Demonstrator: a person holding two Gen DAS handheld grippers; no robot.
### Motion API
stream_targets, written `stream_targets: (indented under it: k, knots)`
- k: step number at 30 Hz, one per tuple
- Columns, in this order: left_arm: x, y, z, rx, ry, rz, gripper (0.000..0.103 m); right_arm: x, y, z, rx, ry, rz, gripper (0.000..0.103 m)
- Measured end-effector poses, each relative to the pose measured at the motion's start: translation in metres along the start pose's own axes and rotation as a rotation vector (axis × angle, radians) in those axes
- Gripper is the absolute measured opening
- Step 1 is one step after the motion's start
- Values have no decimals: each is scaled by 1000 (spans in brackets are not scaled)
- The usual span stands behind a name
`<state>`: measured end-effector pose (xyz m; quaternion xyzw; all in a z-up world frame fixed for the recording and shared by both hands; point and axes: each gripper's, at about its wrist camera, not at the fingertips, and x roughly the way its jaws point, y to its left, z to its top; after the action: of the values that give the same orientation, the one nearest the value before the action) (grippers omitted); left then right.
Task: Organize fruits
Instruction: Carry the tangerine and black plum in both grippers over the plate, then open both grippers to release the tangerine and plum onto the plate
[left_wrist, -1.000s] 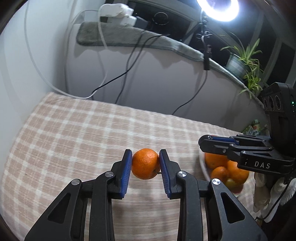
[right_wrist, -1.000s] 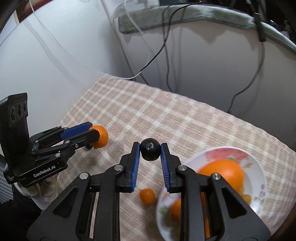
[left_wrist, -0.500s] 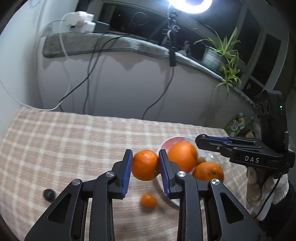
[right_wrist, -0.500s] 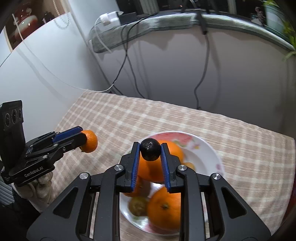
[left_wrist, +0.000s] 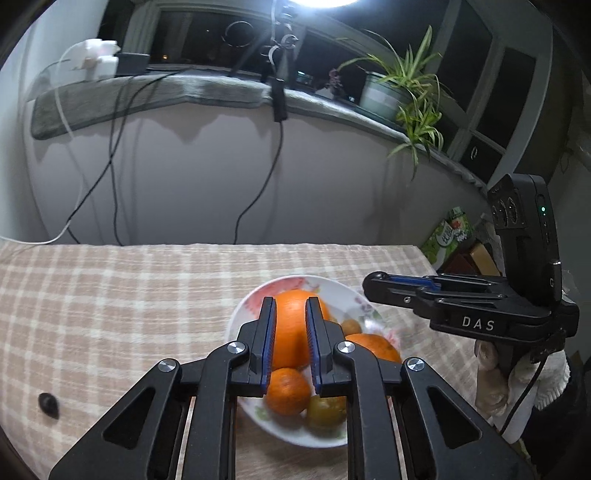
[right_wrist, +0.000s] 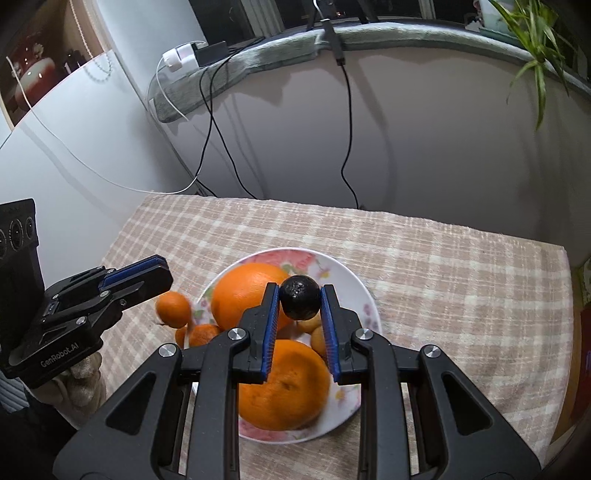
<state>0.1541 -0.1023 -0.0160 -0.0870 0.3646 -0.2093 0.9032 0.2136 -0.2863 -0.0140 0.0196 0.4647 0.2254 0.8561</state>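
Note:
A white flowered bowl (left_wrist: 240, 317) (right_wrist: 354, 291) on the checked cloth holds two big oranges (right_wrist: 251, 299) and smaller fruit. My left gripper (left_wrist: 289, 306) (right_wrist: 147, 271) hangs over the bowl's left side. Its jaws are closing with nothing between them. A small mandarin (right_wrist: 173, 309) (left_wrist: 288, 391) shows blurred just under its tips at the bowl's left rim. My right gripper (right_wrist: 299, 290) (left_wrist: 384, 282) is shut on a dark round fruit (right_wrist: 299, 298) above the middle of the bowl.
Another dark round fruit (left_wrist: 48, 404) lies on the cloth at the near left. Cables hang down the wall (left_wrist: 184, 177) behind the table. A potted plant (left_wrist: 391, 96) stands on the sill. Boxes (left_wrist: 450, 236) sit past the table's right edge.
Both grippers have swung over to the bowl. The left jaws have let the mandarin go and narrowed, and it has dropped toward the bowl's rim. The right still grips the dark fruit.

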Motion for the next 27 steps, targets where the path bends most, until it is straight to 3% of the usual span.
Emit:
stream_targets:
  k: [13, 25, 27]
  knots:
    - [-26, 31, -4, -35, -28, 73, 14, 13, -6, -10, 5, 24, 13, 23]
    - [-21, 30, -16, -37, 1, 59, 14, 15, -8, -11, -11, 31, -7, 24]
    - [-21, 29, -16, -36, -1, 57, 14, 15, -7, -12, -17, 33, -13, 32]
